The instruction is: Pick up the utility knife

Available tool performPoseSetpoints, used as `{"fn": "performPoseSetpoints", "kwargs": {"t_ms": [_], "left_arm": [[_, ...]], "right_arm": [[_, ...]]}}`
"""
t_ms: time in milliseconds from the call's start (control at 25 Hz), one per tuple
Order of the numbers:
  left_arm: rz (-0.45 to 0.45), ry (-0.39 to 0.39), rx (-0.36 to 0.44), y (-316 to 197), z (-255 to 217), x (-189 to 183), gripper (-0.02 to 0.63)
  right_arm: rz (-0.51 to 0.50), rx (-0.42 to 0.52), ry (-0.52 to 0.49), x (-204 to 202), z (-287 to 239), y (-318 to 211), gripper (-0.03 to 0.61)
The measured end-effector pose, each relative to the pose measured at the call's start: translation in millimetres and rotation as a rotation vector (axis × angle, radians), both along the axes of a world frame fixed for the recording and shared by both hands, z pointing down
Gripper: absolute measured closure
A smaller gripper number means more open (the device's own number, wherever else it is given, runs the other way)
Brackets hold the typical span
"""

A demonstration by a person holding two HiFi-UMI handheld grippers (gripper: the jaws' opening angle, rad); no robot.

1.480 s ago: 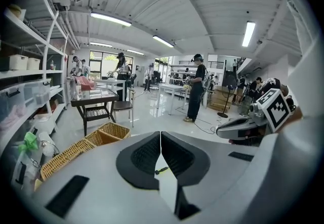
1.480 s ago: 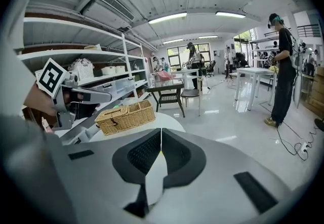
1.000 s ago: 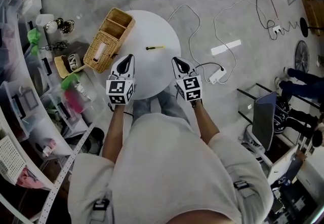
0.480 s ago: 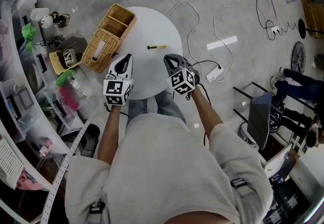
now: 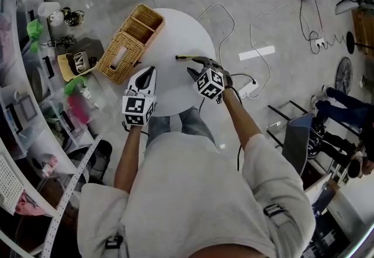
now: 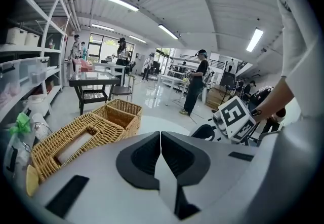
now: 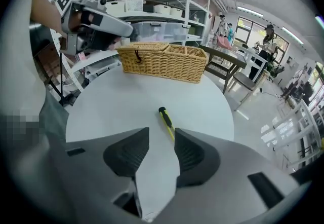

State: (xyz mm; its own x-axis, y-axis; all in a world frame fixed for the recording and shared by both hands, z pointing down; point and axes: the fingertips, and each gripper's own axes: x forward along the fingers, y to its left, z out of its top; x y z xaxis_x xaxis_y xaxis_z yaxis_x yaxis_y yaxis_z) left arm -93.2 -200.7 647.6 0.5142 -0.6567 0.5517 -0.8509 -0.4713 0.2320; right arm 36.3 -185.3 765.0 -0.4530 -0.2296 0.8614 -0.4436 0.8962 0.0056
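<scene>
Emptily, right gripper [image 7: 160,139] jaws opening near knife [image 7: 165,119].

Round white table [image 5: 181,32]: wicker basket [image 5: 130,44] (overhanging edge), utility knife [image 5: 187,58].

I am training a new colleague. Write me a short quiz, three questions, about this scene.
1. True or false: the utility knife lies on the round white table.
2. Which tongs are shut? A. left tongs B. right tongs C. both
3. Fill in: on the table also stands a wicker ____.
Key: 1 true. 2 A; the right tongs are opening, with the knife just ahead of them. 3 basket.
</scene>
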Motion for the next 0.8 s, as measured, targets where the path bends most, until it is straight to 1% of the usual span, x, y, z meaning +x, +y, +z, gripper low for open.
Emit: {"fn": "performPoseSetpoints", "kwargs": {"t_ms": [160,400,600,800], "left_arm": [[-0.007,-0.003,-0.009,3.2,3.1,-1.4,0.591],[-0.027,-0.011,-0.016,3.8,5.7,-9.3,0.591],[-0.035,-0.017,-0.024,7.9,9.5,-12.5,0.591],[-0.031,-0.012,-0.031,9.8,11.6,-8.4,0.591]], "right_arm": [[-0.022,-0.008,0.024,2.5,10.8,-16.8,0.414],[-0.045,-0.064,0.05,4.4,28.3,-27.8,0.415],[-0.032,-0.11,0.015,4.5,30.8,-27.2,0.428],[-0.017,-0.104,0.006,2.8,29.5,-23.9,0.459]]}}
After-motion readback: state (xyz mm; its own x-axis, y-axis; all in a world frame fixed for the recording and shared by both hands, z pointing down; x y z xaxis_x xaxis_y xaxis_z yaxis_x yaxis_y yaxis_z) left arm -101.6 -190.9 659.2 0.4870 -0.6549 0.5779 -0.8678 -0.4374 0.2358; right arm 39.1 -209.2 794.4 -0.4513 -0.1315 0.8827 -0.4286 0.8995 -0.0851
